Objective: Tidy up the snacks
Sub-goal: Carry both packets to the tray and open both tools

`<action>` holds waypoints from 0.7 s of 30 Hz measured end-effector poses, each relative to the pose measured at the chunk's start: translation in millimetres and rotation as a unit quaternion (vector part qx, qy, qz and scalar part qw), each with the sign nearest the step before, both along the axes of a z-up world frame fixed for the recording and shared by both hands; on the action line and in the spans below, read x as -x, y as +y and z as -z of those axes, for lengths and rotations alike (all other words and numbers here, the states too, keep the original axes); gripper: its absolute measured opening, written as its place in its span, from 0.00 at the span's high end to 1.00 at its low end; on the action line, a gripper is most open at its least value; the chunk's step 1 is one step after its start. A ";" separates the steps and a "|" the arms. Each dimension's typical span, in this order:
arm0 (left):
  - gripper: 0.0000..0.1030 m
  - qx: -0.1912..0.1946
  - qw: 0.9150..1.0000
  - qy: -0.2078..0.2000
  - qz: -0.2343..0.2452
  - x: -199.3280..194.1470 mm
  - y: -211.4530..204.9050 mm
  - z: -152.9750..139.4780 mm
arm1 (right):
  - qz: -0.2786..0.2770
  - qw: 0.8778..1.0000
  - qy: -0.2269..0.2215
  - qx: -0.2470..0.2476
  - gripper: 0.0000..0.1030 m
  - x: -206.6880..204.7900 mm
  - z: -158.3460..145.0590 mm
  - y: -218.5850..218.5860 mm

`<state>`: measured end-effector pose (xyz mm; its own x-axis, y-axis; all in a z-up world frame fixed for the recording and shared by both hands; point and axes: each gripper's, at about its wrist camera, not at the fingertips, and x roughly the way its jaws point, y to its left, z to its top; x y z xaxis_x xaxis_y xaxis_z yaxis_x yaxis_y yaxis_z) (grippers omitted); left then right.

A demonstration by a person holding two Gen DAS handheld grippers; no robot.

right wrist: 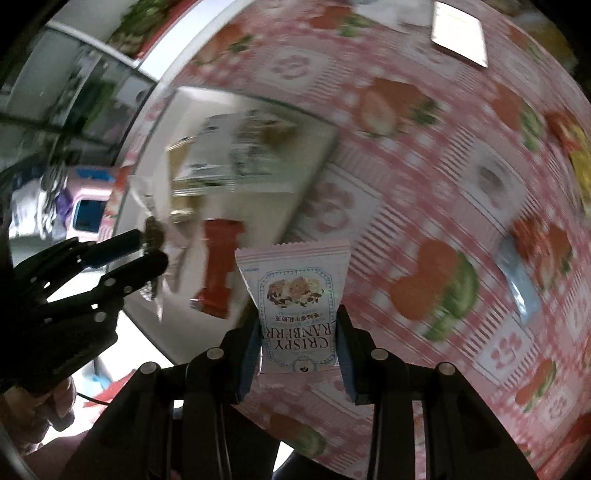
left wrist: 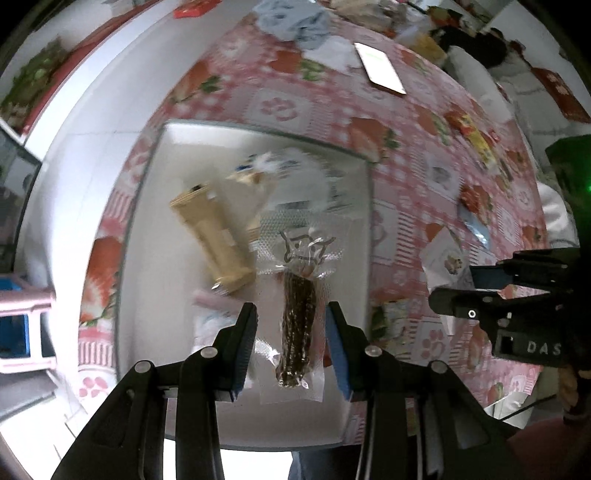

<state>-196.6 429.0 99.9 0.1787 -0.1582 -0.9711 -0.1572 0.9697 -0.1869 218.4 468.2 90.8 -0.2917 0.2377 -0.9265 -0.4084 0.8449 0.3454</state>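
In the left wrist view my left gripper is shut on a clear vacuum pack of dark jerky and holds it above a white tray. A beige wrapped bar and white packets lie in the tray. In the right wrist view my right gripper is shut on a pink-and-white "Crispy Cranberry" packet, held over the tablecloth right of the tray. The left gripper with the jerky shows at the left. A red packet lies in the tray.
The pink strawberry-print tablecloth carries several loose snack packets, a phone and a grey cloth at the far end. A blue packet lies right of my right gripper. A pink stool stands at the left.
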 end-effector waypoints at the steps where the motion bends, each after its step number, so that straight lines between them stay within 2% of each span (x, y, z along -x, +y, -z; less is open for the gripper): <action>1: 0.60 -0.002 1.000 0.002 -0.004 2.4 4.5 1.0 | -0.009 1.000 0.001 -0.003 0.62 1.2 0.5 8.5; 7: 0.60 -0.008 1.000 0.011 -0.024 14.7 22.8 6.3 | -0.048 0.999 0.010 -0.011 0.62 9.4 7.8 45.9; 21: 0.59 -0.013 0.999 0.036 -0.033 28.4 37.9 22.8 | -0.073 0.997 0.035 -0.014 0.62 17.0 28.0 92.0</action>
<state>-225.0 466.9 77.1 0.1167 -0.1226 -0.9856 -0.2326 0.9614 -0.1471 201.4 560.2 62.8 -0.3891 0.2126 -0.8963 -0.5003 0.7682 0.3994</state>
